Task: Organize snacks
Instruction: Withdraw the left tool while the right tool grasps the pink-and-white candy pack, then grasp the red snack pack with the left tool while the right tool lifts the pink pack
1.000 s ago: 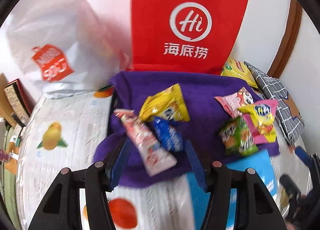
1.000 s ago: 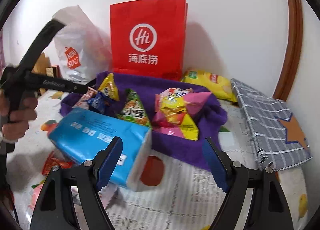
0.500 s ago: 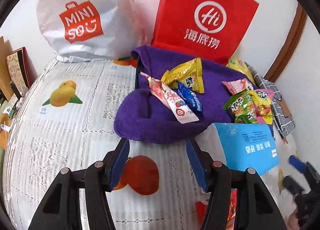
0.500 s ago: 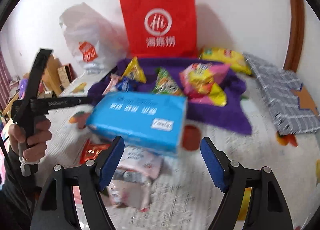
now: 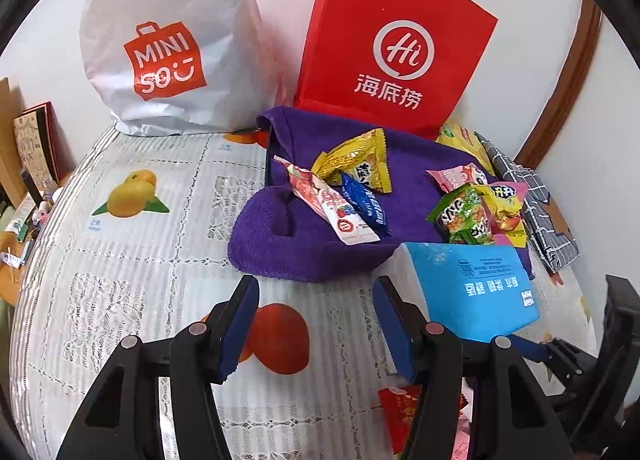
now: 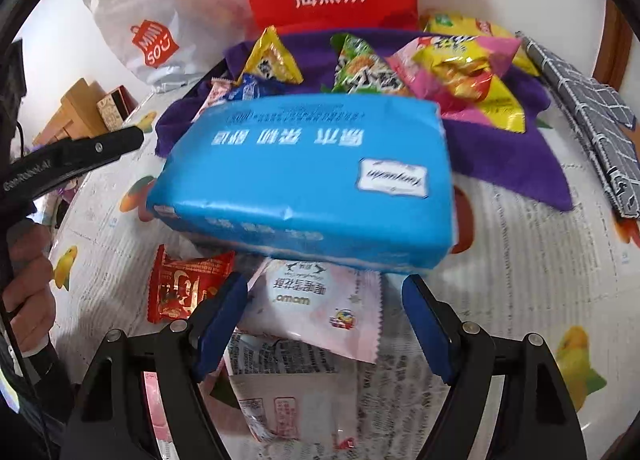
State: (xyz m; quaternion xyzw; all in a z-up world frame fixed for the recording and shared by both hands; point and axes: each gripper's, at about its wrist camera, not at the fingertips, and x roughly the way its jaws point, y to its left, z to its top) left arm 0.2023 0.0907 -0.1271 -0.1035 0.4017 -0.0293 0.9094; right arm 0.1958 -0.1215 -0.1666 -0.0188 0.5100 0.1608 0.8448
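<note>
A purple towel (image 5: 288,244) holds several snack packets: a yellow one (image 5: 356,164), a red-and-white stick (image 5: 328,208), a blue one (image 5: 366,208) and a green one (image 5: 464,216). My left gripper (image 5: 316,324) is open over bare tablecloth just short of the towel's near edge. A blue tissue pack (image 6: 312,180) lies in front of the towel (image 6: 512,156). My right gripper (image 6: 322,320) is open and points down over a pink-white packet (image 6: 316,308) that lies under the pack's near edge, pads clear of it. Left of it lies a red packet (image 6: 184,288).
A red paper bag (image 5: 392,44) and a white shopping bag (image 5: 168,40) stand against the wall behind the towel. A grey checked cloth (image 5: 536,212) and a yellow chip bag (image 5: 456,138) lie at the right. A hand (image 6: 28,292) holds the left tool.
The left gripper drew back from over the towel's snacks to the tablecloth in front. The right gripper tipped down and came in close, so loose packets beneath the blue pack now show.
</note>
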